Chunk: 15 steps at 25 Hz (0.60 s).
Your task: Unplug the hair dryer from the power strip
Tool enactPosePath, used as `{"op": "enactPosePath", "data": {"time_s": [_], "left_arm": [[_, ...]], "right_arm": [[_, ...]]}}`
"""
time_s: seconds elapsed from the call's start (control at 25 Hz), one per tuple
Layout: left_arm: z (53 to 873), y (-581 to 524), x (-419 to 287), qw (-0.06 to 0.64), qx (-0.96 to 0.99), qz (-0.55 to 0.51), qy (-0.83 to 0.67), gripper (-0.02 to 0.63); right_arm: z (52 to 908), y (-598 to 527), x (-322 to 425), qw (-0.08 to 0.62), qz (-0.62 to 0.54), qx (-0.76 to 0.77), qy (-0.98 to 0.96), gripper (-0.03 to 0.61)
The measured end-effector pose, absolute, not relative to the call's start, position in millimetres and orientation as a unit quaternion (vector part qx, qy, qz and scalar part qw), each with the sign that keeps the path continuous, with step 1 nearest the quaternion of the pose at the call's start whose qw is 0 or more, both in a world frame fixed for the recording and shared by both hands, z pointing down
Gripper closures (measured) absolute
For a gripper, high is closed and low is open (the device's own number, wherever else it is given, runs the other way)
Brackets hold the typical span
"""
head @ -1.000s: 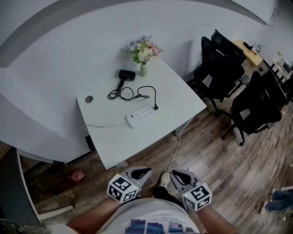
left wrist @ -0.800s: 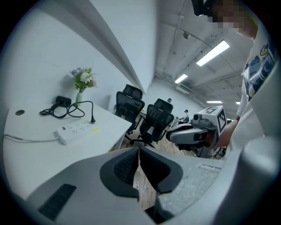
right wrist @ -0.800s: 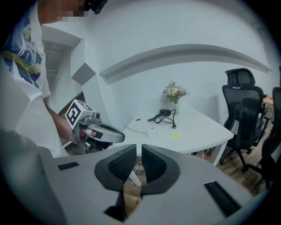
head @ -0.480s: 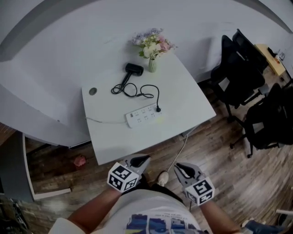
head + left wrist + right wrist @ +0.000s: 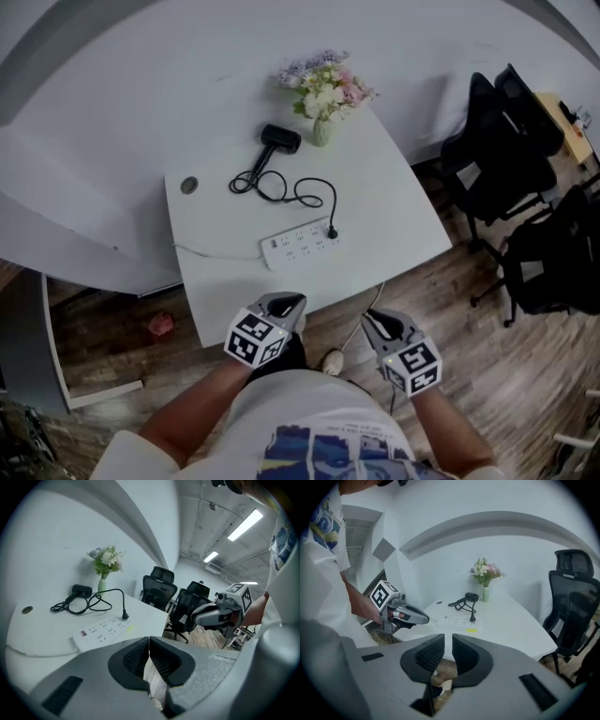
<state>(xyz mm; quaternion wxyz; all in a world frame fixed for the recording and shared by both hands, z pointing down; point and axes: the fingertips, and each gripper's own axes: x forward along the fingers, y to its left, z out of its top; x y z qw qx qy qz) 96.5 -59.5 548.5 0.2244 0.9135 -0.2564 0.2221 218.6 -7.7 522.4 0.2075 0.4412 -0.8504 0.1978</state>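
Head view: left gripper pinched together, empty; right gripper has ribbed jaws apart, empty, just been opening. At twelve o'clock, black hair dryer is plugged into oblong white power strip.

Left hand-held gripper closed; right hand-held gripper just opening, empty.

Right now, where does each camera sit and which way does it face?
Head view: on the head, steeply down at the table; shows both forearms, left tool, right tool.
Left gripper view: on the left tool, facing table and chairs; own jaws together, right tool beyond.
Right gripper view: on the right tool, facing table and wall; own jaws just opening, empty, left tool beyond.
All share power strip, hair dryer, flowers.
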Motion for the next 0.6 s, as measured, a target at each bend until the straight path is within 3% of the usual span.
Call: {"op": "enactPosePath", "data": {"time_s": [0.6], "left_arm": [[596,-156,75,0.229,0.899,0.249,-0.278,0.611]], "right_arm": [[552,-111,186,0.261,0.201,0.444,-0.833,0.515]]}}
